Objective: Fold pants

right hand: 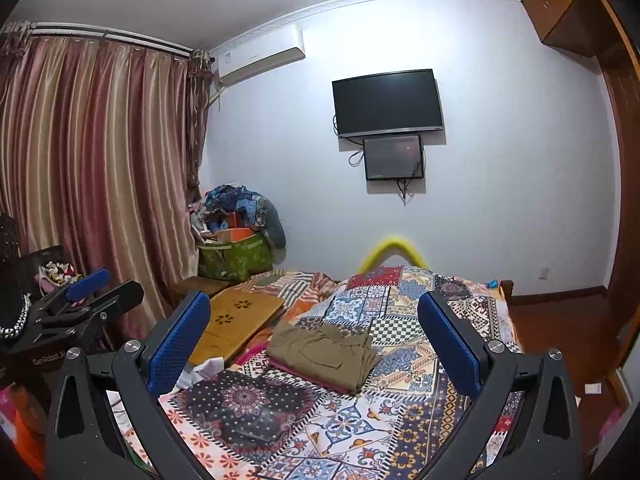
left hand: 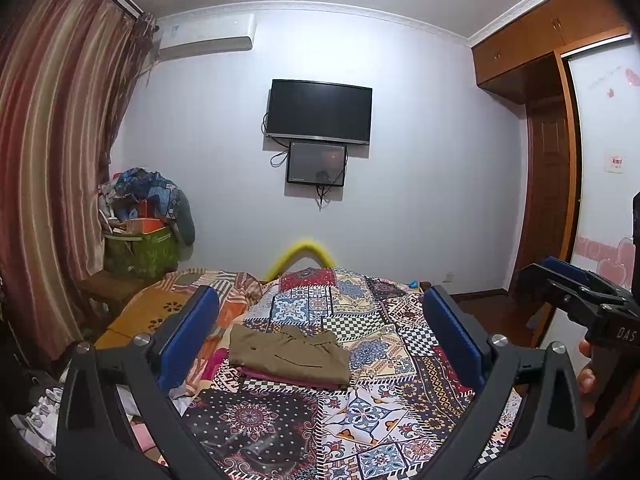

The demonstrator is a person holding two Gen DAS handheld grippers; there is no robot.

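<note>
Olive-brown pants [left hand: 290, 354] lie folded into a compact rectangle on the patterned bedspread [left hand: 360, 408], on top of a folded magenta garment [left hand: 280, 378]. They also show in the right wrist view [right hand: 324, 354]. My left gripper [left hand: 320, 320] is open and empty, held above and in front of the pants. My right gripper [right hand: 316, 324] is open and empty too, likewise held back from the pants. The right gripper shows at the right edge of the left wrist view [left hand: 576, 284]; the left gripper shows at the left of the right wrist view [right hand: 96, 288].
A wooden lap tray [right hand: 236, 320] lies on the bed left of the pants. A pile of clutter and a green bag [right hand: 236, 256] stand by the curtain [right hand: 92, 168]. A TV [right hand: 388, 104] hangs on the far wall. A wardrobe [left hand: 548, 152] stands right.
</note>
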